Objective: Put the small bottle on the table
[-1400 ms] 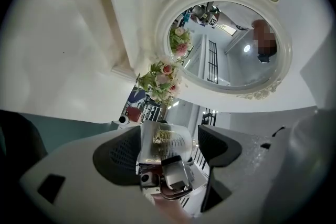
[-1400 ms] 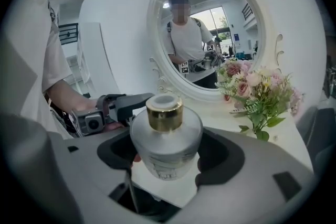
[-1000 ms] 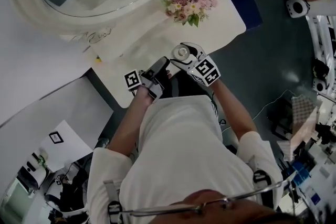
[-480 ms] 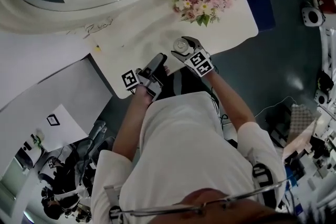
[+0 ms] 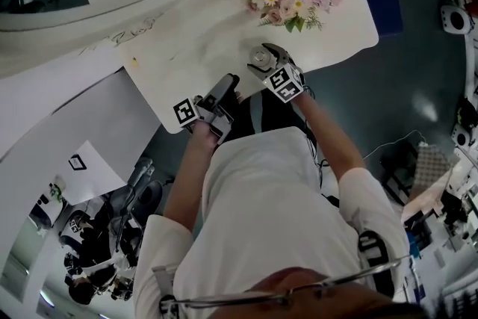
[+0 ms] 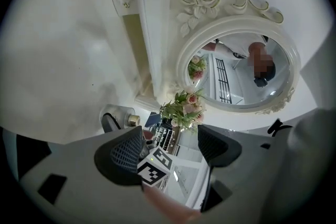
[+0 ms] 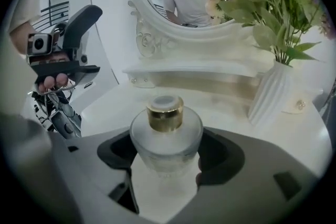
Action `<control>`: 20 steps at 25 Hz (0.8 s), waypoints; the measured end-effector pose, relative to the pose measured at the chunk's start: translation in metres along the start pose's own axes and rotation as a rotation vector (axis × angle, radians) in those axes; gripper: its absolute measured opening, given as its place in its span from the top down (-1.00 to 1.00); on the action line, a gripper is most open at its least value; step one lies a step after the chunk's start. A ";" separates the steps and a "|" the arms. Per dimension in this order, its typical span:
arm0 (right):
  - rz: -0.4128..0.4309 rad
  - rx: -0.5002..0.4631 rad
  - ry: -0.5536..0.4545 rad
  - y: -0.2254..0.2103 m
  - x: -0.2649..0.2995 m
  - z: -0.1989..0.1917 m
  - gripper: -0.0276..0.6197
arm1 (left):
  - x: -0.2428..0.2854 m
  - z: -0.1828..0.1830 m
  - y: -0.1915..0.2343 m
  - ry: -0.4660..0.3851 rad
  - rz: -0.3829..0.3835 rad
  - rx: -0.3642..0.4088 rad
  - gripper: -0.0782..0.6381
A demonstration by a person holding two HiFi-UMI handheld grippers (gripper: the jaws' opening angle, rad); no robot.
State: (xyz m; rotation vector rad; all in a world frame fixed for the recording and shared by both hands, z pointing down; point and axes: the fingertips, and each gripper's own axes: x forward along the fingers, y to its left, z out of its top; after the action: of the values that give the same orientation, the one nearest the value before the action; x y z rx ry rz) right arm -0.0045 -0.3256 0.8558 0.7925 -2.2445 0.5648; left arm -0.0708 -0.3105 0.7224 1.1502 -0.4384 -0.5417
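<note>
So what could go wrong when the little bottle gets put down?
1. The small bottle looks round and smooth in the right tool; let go too early, it might tip on the table.
2. It is near the table's front edge and might fall off.
3. The flower vase stands nearby; a swing could bump it.

Your small bottle (image 7: 166,139) is frosted glass under a shiny gold metallic cap (image 7: 165,112); the table (image 7: 226,107) looks smooth, satin white, the vase (image 7: 269,94) ribbed and matt, your right gripper (image 7: 168,153) matt grey plastic
</note>
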 end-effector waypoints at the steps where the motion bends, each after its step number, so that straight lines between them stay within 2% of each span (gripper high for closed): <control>1: 0.000 0.000 -0.005 -0.001 0.003 -0.001 -0.14 | 0.001 0.000 0.000 0.002 0.000 0.003 -0.15; 13: -0.030 -0.041 -0.004 -0.009 0.010 -0.008 -0.15 | 0.009 -0.005 -0.004 0.011 -0.016 0.032 -0.15; 17: -0.054 -0.061 -0.012 -0.017 0.011 -0.009 -0.15 | 0.012 -0.002 -0.006 -0.011 -0.021 0.042 -0.14; 20: -0.038 -0.071 -0.003 -0.016 0.014 -0.009 -0.15 | 0.010 0.003 -0.006 -0.033 -0.021 0.049 -0.14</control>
State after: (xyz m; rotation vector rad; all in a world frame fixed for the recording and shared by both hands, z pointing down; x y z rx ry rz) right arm 0.0021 -0.3373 0.8742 0.7992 -2.2347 0.4628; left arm -0.0655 -0.3203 0.7178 1.1951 -0.4702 -0.5712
